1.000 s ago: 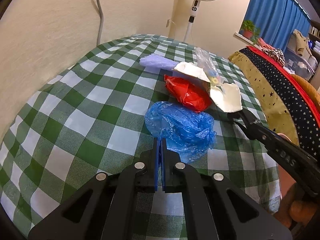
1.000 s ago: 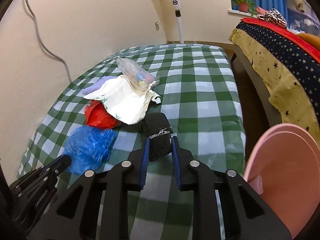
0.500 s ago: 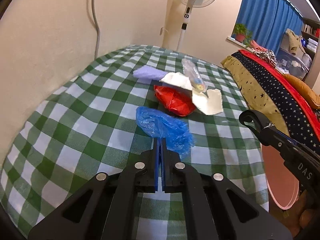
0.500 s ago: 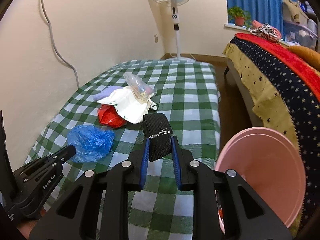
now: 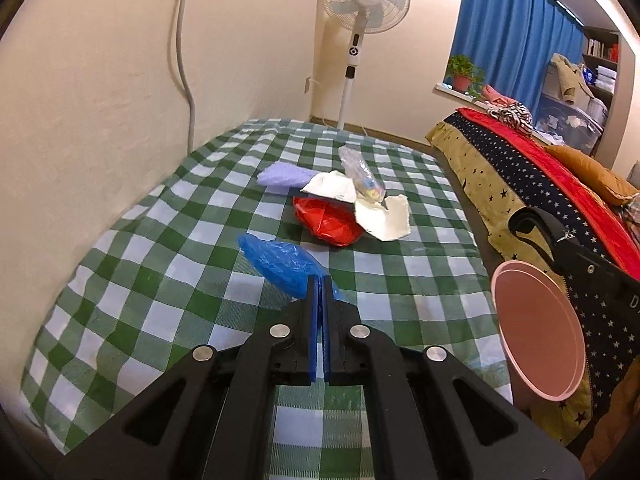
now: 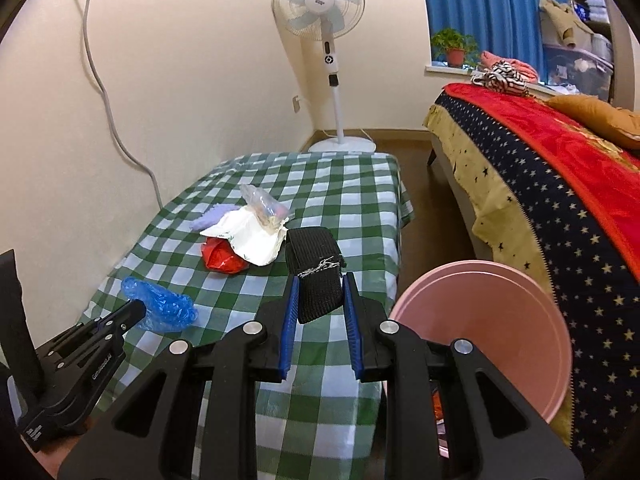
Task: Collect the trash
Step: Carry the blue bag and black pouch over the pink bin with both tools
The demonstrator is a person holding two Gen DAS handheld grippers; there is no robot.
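A green and white checked cloth (image 5: 168,264) covers the table, soft and rumpled at its edges. On it lie crinkled plastic scraps: a blue plastic bag (image 5: 280,262), thin and glossy; a shiny red bag (image 5: 326,220); a creased white paper wrapper (image 5: 384,218); a clear plastic bag (image 5: 360,172) with small coloured bits inside; and a pale purple wrapper (image 5: 284,176).

The left gripper (image 5: 319,300) has its 2 blue-padded jaws pressed together. The blue plastic bag reaches right up to its tip, but whether a fold is pinched there cannot be told.

The right gripper (image 6: 319,300) clamps a folded black woven strap (image 6: 316,276), ribbed, with frayed white threads, standing up between the pads. It hangs above the table's near edge, beside a smooth round pink bucket (image 6: 520,320) on its right. The other scraps lie farther off on the cloth.
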